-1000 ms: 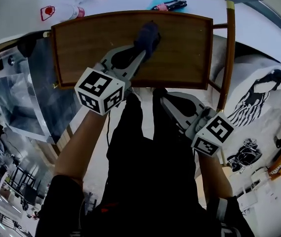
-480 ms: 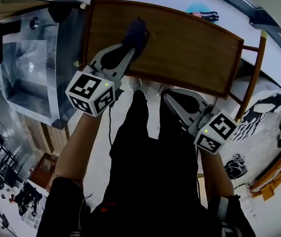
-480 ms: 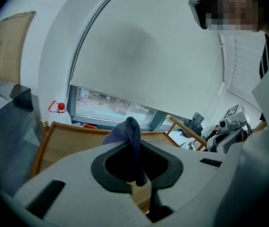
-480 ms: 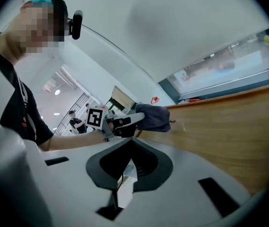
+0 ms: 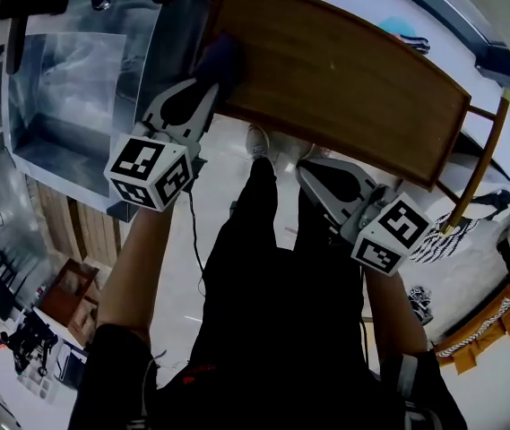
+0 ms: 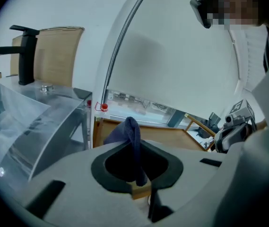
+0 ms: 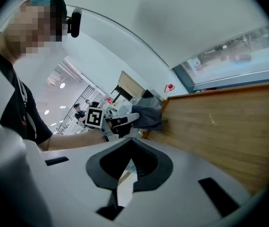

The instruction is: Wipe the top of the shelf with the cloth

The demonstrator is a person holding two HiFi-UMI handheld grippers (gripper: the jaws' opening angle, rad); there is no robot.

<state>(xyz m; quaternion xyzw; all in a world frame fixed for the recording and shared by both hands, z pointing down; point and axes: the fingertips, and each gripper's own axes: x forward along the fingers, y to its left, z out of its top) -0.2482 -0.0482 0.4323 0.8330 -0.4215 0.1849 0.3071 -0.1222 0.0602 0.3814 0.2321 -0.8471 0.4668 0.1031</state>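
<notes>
The wooden shelf top (image 5: 344, 74) runs across the upper part of the head view. A dark blue cloth (image 5: 221, 55) lies on its left end, close to the front left corner. My left gripper (image 5: 211, 79) is shut on the cloth, which stands bunched up between its jaws in the left gripper view (image 6: 131, 135). My right gripper (image 5: 307, 170) hangs below the shelf's front edge, over the floor, shut with nothing in it. From the right gripper view the cloth (image 7: 148, 116) sits at the wood's (image 7: 229, 126) far corner, with the left gripper (image 7: 120, 121) behind it.
A steel sink (image 5: 66, 88) with a black faucet (image 6: 24, 56) adjoins the shelf's left end. A wooden side rail (image 5: 483, 164) stands at the shelf's right. The person's legs and shoes (image 5: 263, 141) are below the front edge. Drawings (image 5: 443, 240) lie on the floor at right.
My left gripper has slid the cloth leftward along the shelf top, from near the middle to the left end. The head view has swung left. The right gripper kept its place below the edge.
</notes>
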